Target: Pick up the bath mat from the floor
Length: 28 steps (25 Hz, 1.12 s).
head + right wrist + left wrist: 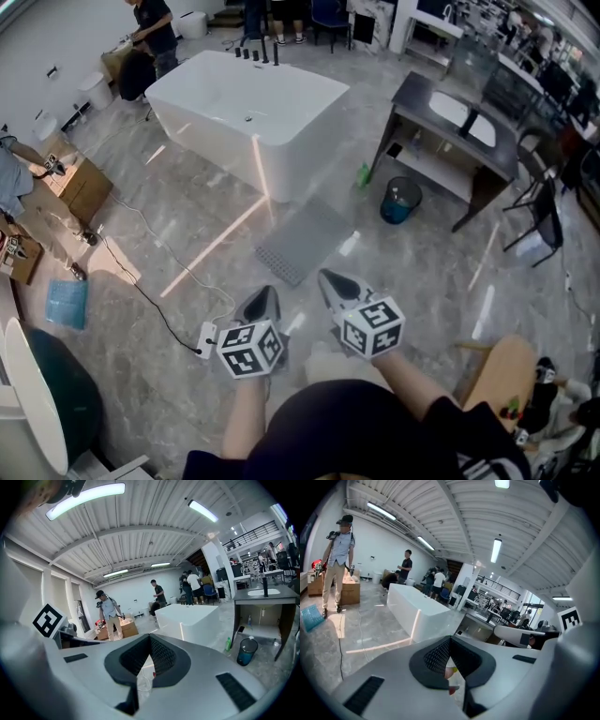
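The grey bath mat [305, 239] lies flat on the marble floor beside the white bathtub [246, 117]. Its near end, with a dotted texture, points toward me. My left gripper [265, 296] and right gripper [327, 279] are held side by side in the air, short of the mat's near edge and apart from it. Both have their jaws together with nothing between them. In the left gripper view my left gripper [450, 639] points toward the bathtub [417, 611]. In the right gripper view my right gripper [150, 637] does the same. The jaws hide the mat in both gripper views.
A dark vanity table [459, 131] with a sink stands at the right, a blue bin [400, 200] and a green bottle [364, 175] beside it. A black cable [150, 300] runs over the floor at the left. Cardboard boxes [80, 183] and people stand further left and behind.
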Available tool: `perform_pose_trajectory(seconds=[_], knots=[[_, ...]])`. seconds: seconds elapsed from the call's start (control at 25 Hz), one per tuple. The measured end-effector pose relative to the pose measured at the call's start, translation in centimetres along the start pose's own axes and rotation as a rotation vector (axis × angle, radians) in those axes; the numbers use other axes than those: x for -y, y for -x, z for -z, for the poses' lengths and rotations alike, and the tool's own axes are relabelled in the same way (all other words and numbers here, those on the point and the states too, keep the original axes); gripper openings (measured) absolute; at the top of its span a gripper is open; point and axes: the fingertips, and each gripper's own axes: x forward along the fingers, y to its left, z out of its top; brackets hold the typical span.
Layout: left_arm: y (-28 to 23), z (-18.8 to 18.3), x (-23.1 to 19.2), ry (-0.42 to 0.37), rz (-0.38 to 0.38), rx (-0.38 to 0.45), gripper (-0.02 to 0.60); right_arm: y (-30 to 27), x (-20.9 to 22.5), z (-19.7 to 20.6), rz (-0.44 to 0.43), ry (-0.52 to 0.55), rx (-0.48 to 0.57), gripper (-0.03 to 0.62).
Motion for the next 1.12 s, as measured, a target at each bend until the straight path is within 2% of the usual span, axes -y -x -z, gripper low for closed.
perform_pose_trajectory(seconds=[0.24, 0.48, 1.12], knots=[[-3.4, -0.6, 0.1, 0.015, -0.042, 0.001, 0.000, -1.4, 3.6, -0.3, -0.012, 0.000, -0.024, 0.011], [-4.9, -0.4, -0.7, 0.026, -0.074, -0.017, 0.000, -2.8, 5.4, 0.9, -0.014, -0.028, -0.060, 0.011], [-13.1, -0.8, -7.9, 0.058, -0.091, -0.131, 0.000, -12.4, 8.6, 1.9, 0.037, -0.059, -0.158, 0.011]])
